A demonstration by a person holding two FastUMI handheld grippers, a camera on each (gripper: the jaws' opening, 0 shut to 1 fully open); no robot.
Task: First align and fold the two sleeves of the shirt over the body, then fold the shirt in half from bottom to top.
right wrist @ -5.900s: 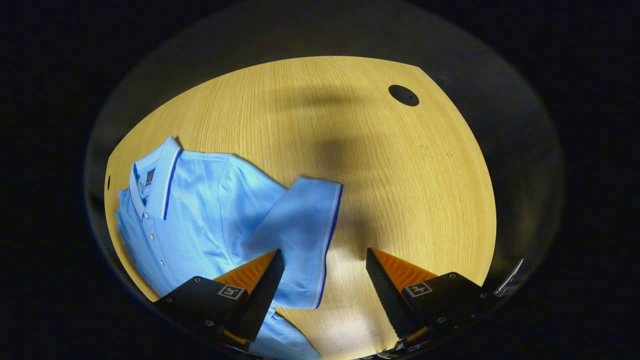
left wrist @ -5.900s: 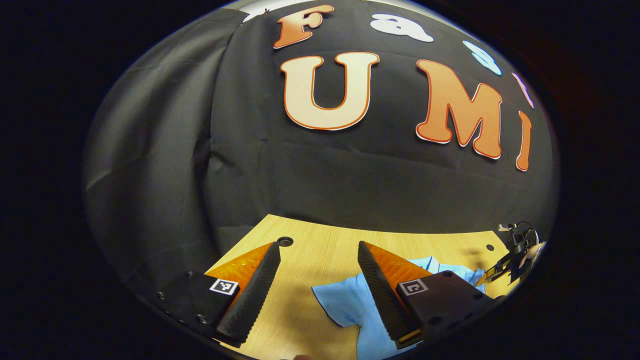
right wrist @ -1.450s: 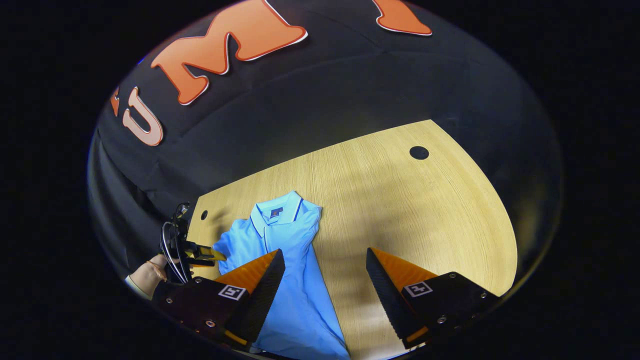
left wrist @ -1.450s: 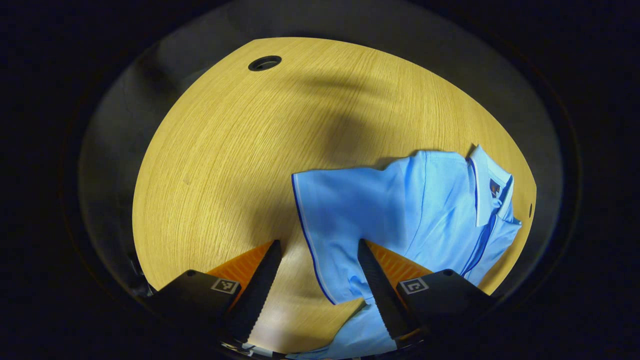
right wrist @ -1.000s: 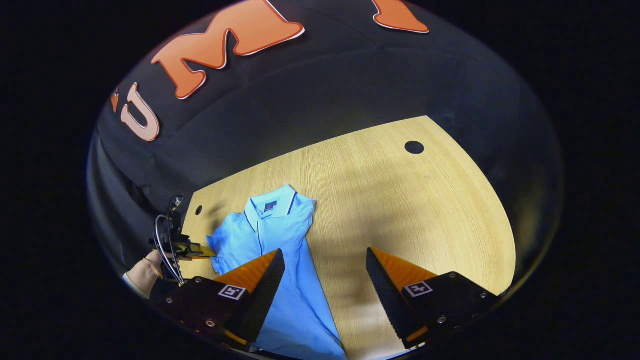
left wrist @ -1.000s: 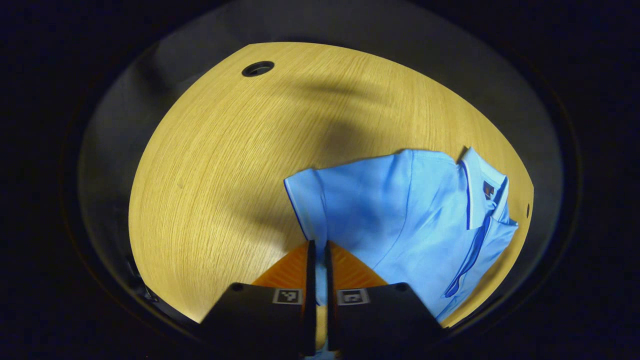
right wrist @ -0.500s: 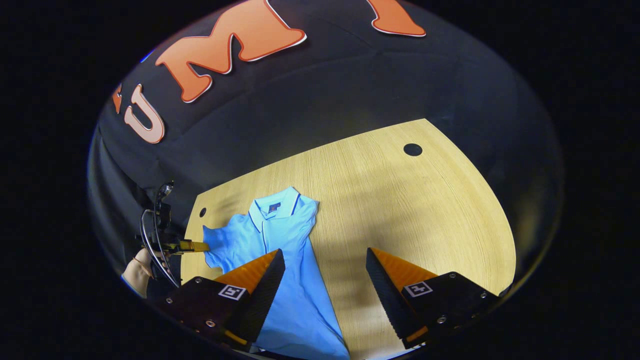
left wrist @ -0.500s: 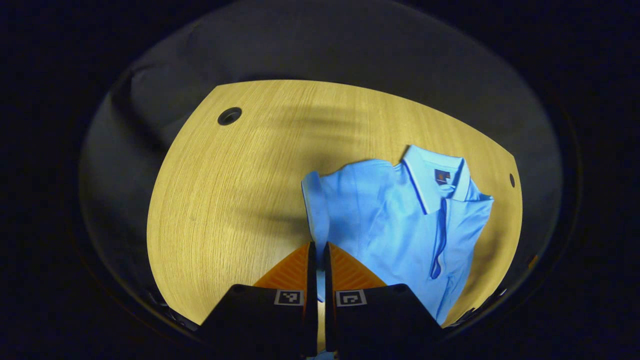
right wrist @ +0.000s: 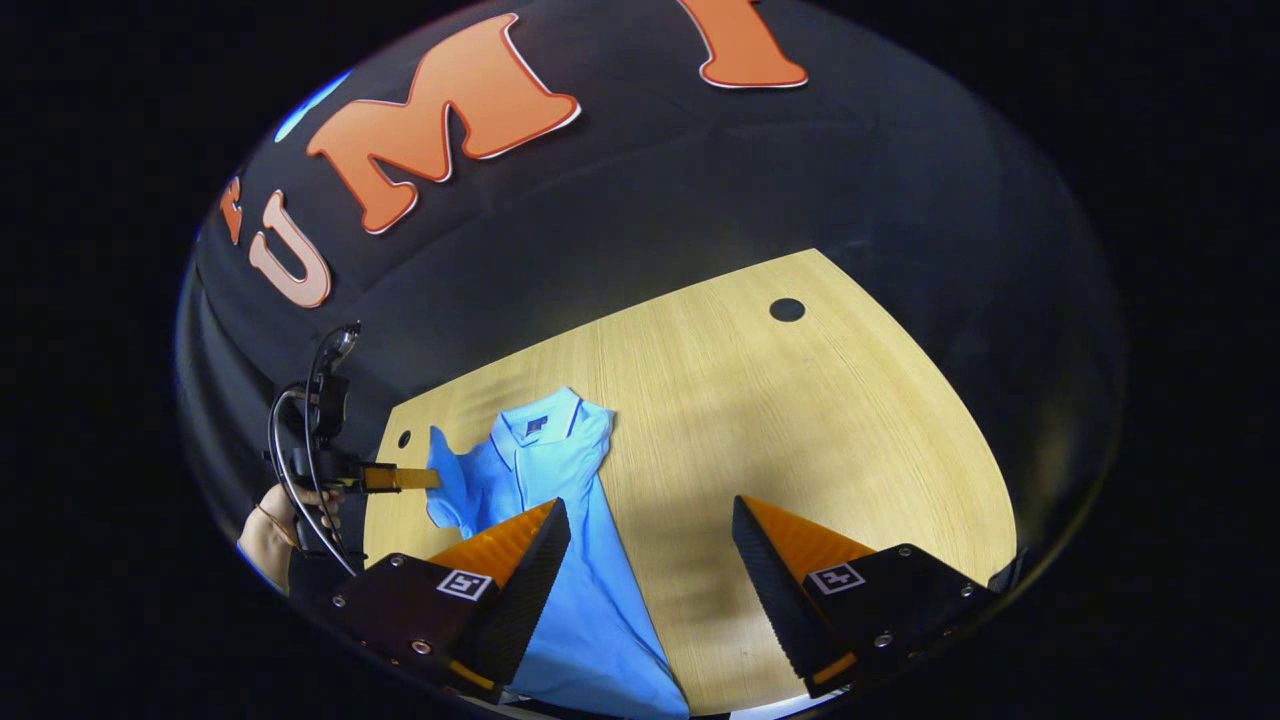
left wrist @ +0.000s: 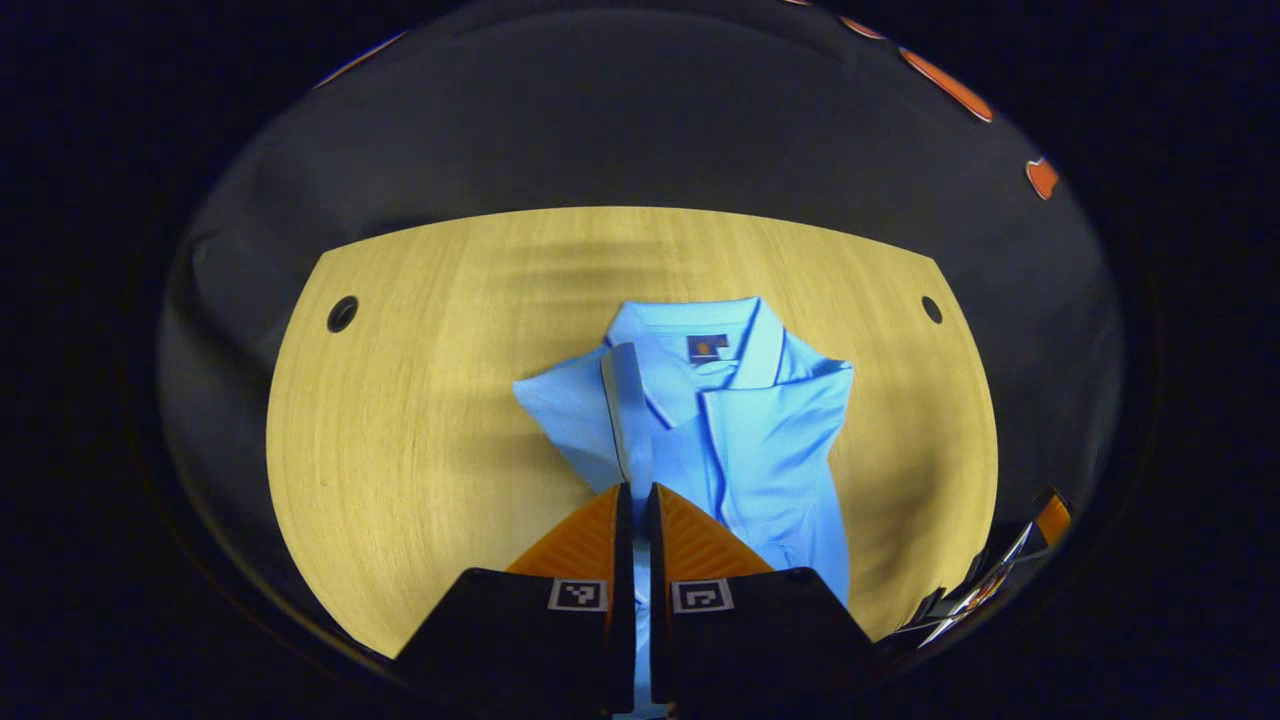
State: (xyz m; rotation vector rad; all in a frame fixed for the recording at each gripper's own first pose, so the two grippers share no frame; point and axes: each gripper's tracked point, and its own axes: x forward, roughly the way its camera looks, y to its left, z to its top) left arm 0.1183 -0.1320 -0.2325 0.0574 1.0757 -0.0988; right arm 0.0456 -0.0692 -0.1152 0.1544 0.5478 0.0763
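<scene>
A light blue polo shirt (left wrist: pixel 760 440) lies collar-away on the wooden table (left wrist: pixel 420 430). In the left gripper view, my left gripper (left wrist: pixel 633 490) is shut on the hem of one sleeve (left wrist: pixel 622 400), which stands up as a narrow strip beside the collar. The other sleeve lies folded onto the body. In the right gripper view, a hand (right wrist: pixel 275 525) holds the left gripper (right wrist: pixel 432 480) with the lifted sleeve (right wrist: pixel 447 485) at the shirt's (right wrist: pixel 570 500) left edge. My right gripper (right wrist: pixel 648 508) hangs open above the table, its left finger over the shirt's lower part.
Two round cable holes (left wrist: pixel 342 313) (left wrist: pixel 931 309) sit in the table's far corners. The black booth wall rises behind the table (right wrist: pixel 820 420). Part of the right gripper (left wrist: pixel 1000 585) shows at the lower right of the left gripper view.
My left gripper shut on the sleeve hem, lifted it and swung it in towards the collar. My right gripper left the other sleeve, drew back and stays open.
</scene>
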